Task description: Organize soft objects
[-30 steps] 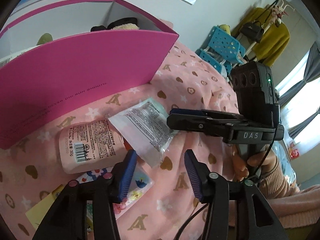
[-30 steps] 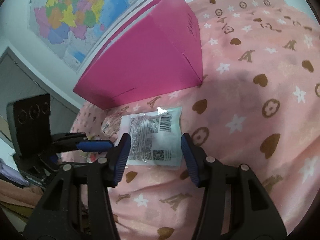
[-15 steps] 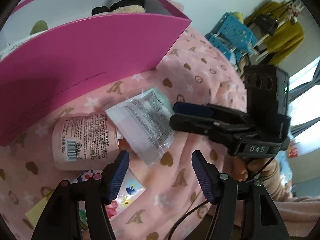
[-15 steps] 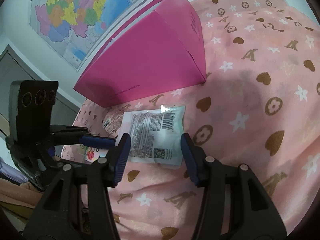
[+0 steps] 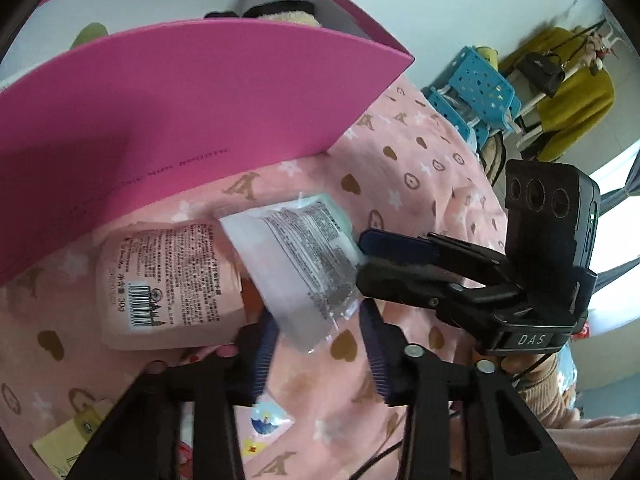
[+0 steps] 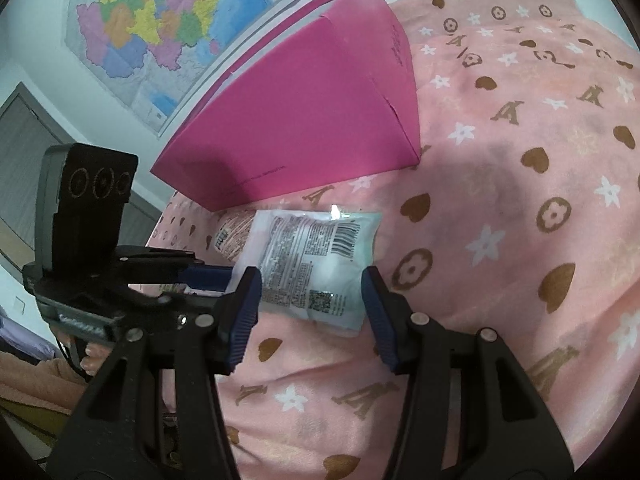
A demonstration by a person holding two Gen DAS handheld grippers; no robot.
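A clear-and-white snack packet (image 5: 296, 268) lies on the pink blanket (image 5: 400, 184), overlapping a pink packet (image 5: 168, 280). My left gripper (image 5: 318, 346) points down at the white packet's near corner, which sits between its fingers. The jaws are closing, with a gap still showing. In the right wrist view the same white packet (image 6: 316, 260) lies flat with its near end between the fingers of my right gripper (image 6: 312, 304), which stays open. The left gripper (image 6: 208, 276) reaches in from the left. The right gripper's fingertips (image 5: 384, 246) meet the packet's far edge.
An open magenta box (image 5: 160, 120) stands just behind the packets, with dark and cream plush things (image 5: 280, 10) inside. A sticker sheet (image 5: 264, 420) and a yellow card (image 5: 64, 448) lie near me. Blue baskets (image 5: 480, 88) and a map (image 6: 160, 20) are beyond the bed.
My left gripper has come nearer to the white packet and rolled slightly; its fingers spread wider, then drew in around the packet's corner. The right gripper has stayed still.
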